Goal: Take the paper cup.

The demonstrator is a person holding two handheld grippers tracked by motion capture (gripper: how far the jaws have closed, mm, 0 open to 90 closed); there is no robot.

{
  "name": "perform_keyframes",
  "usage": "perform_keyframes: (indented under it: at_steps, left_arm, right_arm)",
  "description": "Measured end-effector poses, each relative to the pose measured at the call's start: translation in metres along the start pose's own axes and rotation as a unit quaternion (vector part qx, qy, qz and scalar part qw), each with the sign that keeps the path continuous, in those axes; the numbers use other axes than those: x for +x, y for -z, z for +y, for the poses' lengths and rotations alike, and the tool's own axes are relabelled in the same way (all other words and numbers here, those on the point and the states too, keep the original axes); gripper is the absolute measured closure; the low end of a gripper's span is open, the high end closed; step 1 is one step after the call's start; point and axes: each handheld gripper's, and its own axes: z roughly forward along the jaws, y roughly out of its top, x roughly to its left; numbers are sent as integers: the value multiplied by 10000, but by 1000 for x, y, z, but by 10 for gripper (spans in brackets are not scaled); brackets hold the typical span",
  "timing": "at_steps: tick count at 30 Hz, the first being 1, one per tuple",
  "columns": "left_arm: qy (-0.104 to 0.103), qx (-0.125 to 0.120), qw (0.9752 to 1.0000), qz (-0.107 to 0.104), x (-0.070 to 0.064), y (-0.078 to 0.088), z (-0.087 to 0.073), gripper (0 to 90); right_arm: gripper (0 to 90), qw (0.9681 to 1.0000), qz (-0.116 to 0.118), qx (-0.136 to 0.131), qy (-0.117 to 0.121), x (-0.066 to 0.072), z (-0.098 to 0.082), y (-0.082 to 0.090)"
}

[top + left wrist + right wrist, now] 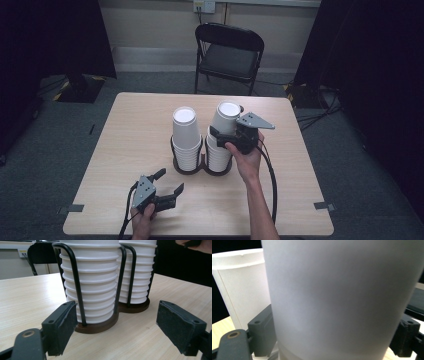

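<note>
Right now the right gripper (226, 134) is clasping the top cup (226, 118) of the right-hand stack (218, 152), its jaws standing on either side of the cup's wall; in the right gripper view the cup (337, 297) is sitting squarely between the two black pads (263, 333), which are lying against its sides, so the claw is grasping that cup. The cup is leaning a little toward the table's far right, and it is sitting on top of the stack with its lower part nested in it. Beside it, the left-hand stack (186, 137) is standing upright with its own top cup (242, 287) level. Both stacks are resting in a dark double holder (202, 167) with black wire loops (75, 285), near the middle of the wooden table (125, 130). The left gripper (169, 181) is lying low over the table near its front edge, well apart from the holder, with its jaws spread wide and nothing between them; in the left gripper view the pads (62, 325) are framing the base of the holder (100, 326) from a distance without touching it. A black folding chair (229, 52) is standing beyond the table's far edge.
</note>
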Motion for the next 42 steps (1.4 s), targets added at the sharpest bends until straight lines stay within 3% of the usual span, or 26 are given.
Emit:
perform_keyframes:
  at_steps: [16, 21, 31, 42]
  left_arm:
    - [-22, -1, 10000, -45, 0, 0, 0, 168]
    - [153, -36, 9999, 1, 2, 1, 0, 160]
    - [5, 71, 9999, -94, 1, -1, 1, 178]
    - [113, 10, 9999, -115, 3, 0, 0, 222]
  right_arm:
    - [134, 9997, -4, -262, -20, 1, 13, 8]
    - [134, 9995, -16, -318, -61, 0, 15, 11]
    - [135, 9993, 21, -373, -89, 0, 19, 13]
    - [138, 9971, 13, -744, -137, -4, 33, 23]
